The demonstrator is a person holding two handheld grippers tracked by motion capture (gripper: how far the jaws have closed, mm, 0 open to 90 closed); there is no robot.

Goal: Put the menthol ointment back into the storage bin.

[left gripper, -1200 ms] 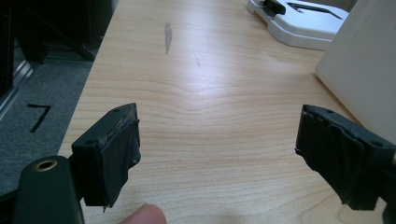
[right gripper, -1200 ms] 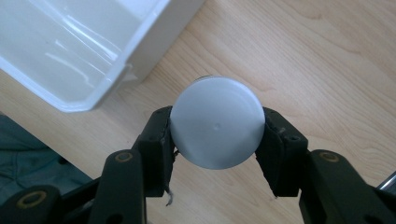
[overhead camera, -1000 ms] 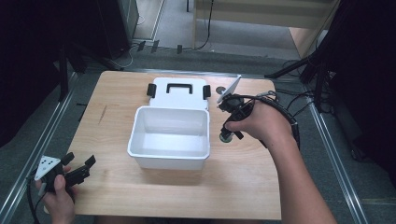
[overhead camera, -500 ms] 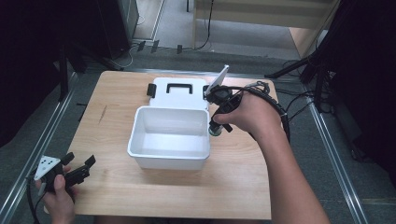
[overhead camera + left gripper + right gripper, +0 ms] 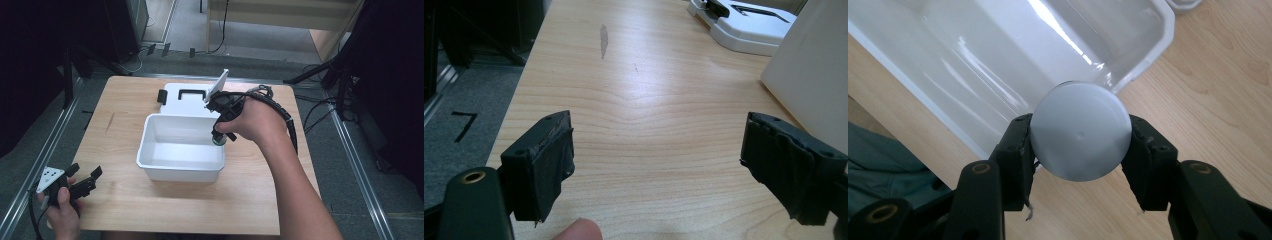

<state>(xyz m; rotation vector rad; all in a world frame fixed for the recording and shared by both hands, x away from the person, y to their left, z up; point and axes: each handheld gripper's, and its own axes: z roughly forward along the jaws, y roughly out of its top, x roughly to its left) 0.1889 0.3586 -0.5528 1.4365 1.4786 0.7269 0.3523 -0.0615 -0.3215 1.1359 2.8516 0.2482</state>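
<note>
White plastic dominates the middle of a pale wooden table (image 5: 125,115), where an open rectangular tub (image 5: 181,150) sits with its lid (image 5: 187,100) lying flat just behind it at 12 o'clock, black clips and a black handle outline on top. In the high view, a person's right hand (image 5: 255,122) reaches in from 5 o'clock and holds the right gripper (image 5: 218,140) at the tub's right rim, roughly 3 o'clock from the tub's centre. The hand covers most of the tool; a grey plate sticks up from it toward the lid, and a thick cable loops back along the forearm.

The right gripper view looks straight down its jaws, which are clamped on either side of a round grey-white cap (image 5: 1081,131). Whatever lies beneath the cap is hidden by it; a small dark greenish patch under the hand in the high view is too small to make out. The cap hangs over the tub's corner, partly above the glossy inside and partly above the bare wood beside it. Whether it touches the rim cannot be told.

At 7 o'clock on the table, the left hand (image 5: 62,210) holds the left gripper (image 5: 90,181) at the near left corner, well apart from the tub. In the left gripper view its jaws stand wide apart with nothing between them but wood grain; a fingertip (image 5: 583,231) is cut off by the bottom edge, and the tub's white wall is cropped at the right.
</note>
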